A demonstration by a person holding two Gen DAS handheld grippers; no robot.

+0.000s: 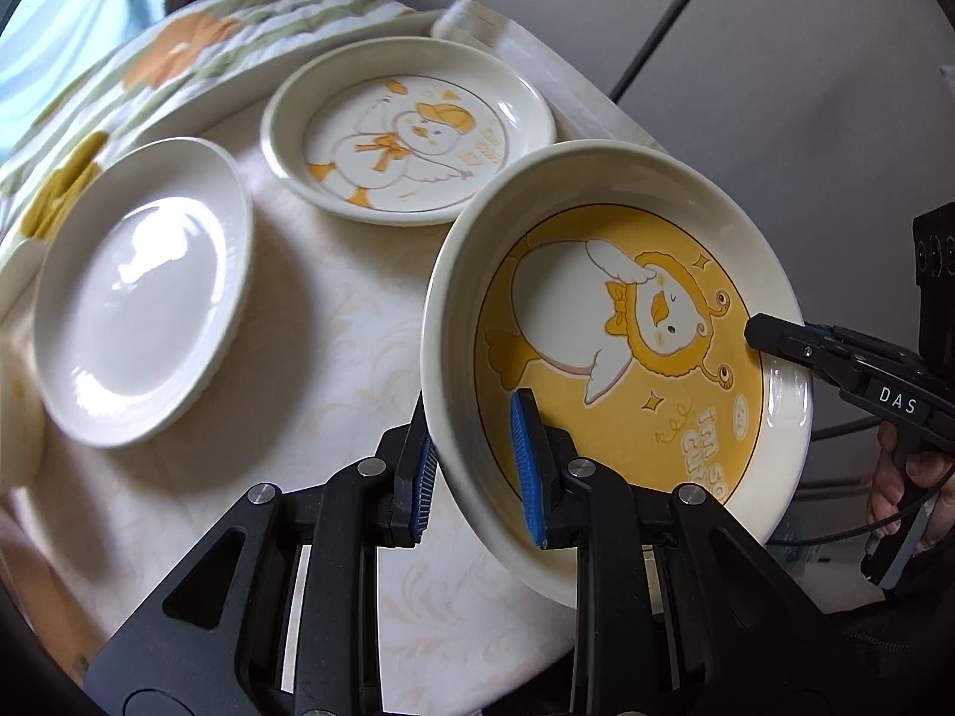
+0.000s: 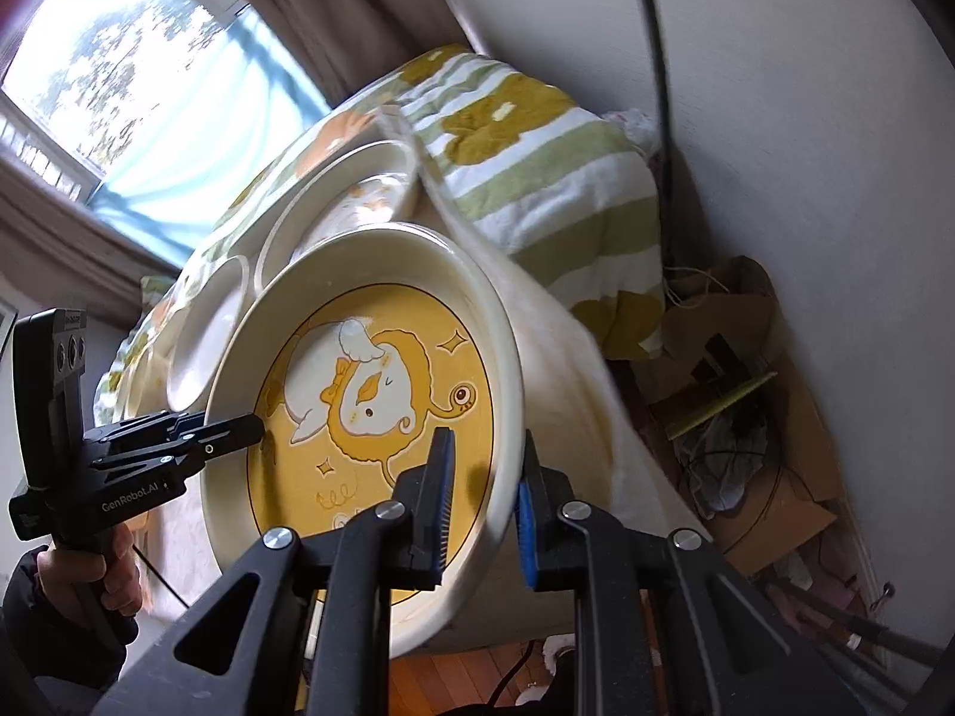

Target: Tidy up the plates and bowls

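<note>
Yellow-centred bowl (image 1: 615,328), printed with a cartoon duck, hung tilted above the counter (image 1: 334,358) between our two grippers. Our left gripper (image 1: 477,465) was clamped on its near rim, one blue pad inside the wall and one outside. Our right gripper (image 2: 483,501) pinched the opposite rim the same way. On the counter behind sat a plain white plate (image 1: 143,292) and, just beside it, a cream plate with a duck drawing (image 1: 406,131). A striped green and yellow blanket (image 2: 537,167) lay beyond the counter.
</note>
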